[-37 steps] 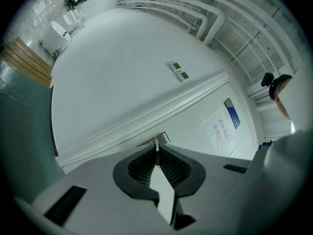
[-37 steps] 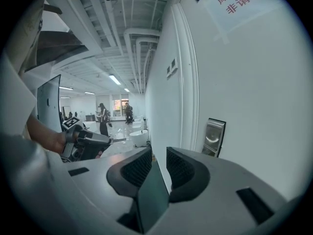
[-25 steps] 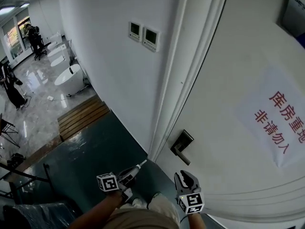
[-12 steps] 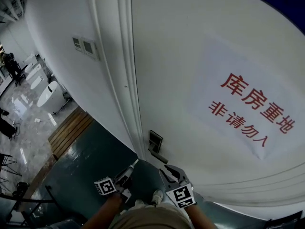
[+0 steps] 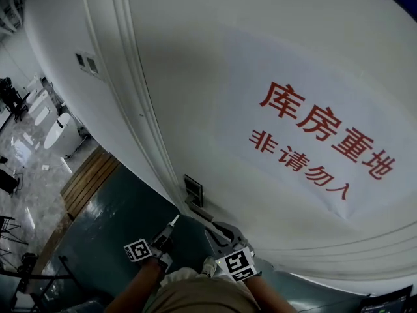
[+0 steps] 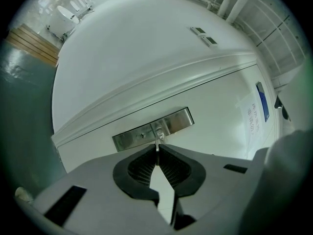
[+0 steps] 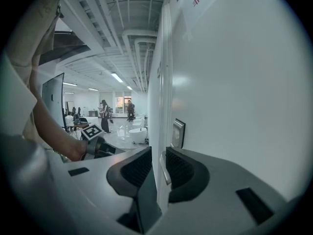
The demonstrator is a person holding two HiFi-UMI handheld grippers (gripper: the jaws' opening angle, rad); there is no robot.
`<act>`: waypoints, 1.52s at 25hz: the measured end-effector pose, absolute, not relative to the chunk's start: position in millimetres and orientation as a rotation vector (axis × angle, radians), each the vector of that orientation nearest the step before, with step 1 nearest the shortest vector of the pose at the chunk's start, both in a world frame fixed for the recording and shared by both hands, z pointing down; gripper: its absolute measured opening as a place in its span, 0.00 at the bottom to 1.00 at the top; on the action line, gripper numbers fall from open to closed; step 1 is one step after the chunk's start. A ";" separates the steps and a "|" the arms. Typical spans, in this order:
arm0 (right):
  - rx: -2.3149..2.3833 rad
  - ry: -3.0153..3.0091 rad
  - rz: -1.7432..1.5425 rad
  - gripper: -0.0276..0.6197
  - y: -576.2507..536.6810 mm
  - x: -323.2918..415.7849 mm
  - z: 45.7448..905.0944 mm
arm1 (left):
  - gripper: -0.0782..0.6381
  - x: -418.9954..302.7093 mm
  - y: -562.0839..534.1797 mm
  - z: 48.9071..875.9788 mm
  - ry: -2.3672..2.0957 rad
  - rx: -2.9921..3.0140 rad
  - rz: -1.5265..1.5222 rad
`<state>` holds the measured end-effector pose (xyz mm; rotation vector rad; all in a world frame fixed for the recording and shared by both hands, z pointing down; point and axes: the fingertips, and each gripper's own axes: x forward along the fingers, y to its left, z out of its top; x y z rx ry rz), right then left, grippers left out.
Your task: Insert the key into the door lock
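The left gripper (image 6: 157, 152) was clamped shut on the key (image 6: 157, 145), whose tip pointed at the near lock (image 6: 159, 130). The right gripper (image 7: 157, 154) stood open around the handle (image 7: 165, 168), right of the key.

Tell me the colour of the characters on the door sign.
Red characters on a white sign; the head view shows them best.
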<state>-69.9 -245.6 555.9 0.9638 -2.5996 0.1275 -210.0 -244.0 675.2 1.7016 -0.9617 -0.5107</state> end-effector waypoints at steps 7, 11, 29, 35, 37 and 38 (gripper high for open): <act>0.936 -2.615 0.128 0.18 -244.9 -64.5 556.5 | 0.15 -205.1 -251.3 684.7 -0.985 1.679 -0.503; 0.925 -2.613 0.126 0.18 -245.4 -63.7 557.8 | 0.15 -201.0 -260.3 688.4 -0.972 1.711 -0.506; 0.995 -2.575 0.146 0.18 -269.2 -71.1 561.6 | 0.15 -192.9 -287.9 717.8 -0.871 1.643 -0.485; 0.985 -2.570 0.149 0.18 -270.8 -70.9 563.3 | 0.15 -189.9 -295.1 721.6 -0.856 1.590 -0.519; 0.980 -2.572 0.151 0.18 -271.7 -71.0 563.5 | 0.15 -189.1 -300.2 723.5 -0.858 1.573 -0.534; 0.976 -2.573 0.150 0.18 -271.9 -71.1 563.5 | 0.15 -188.5 -303.2 723.9 -0.858 1.563 -0.546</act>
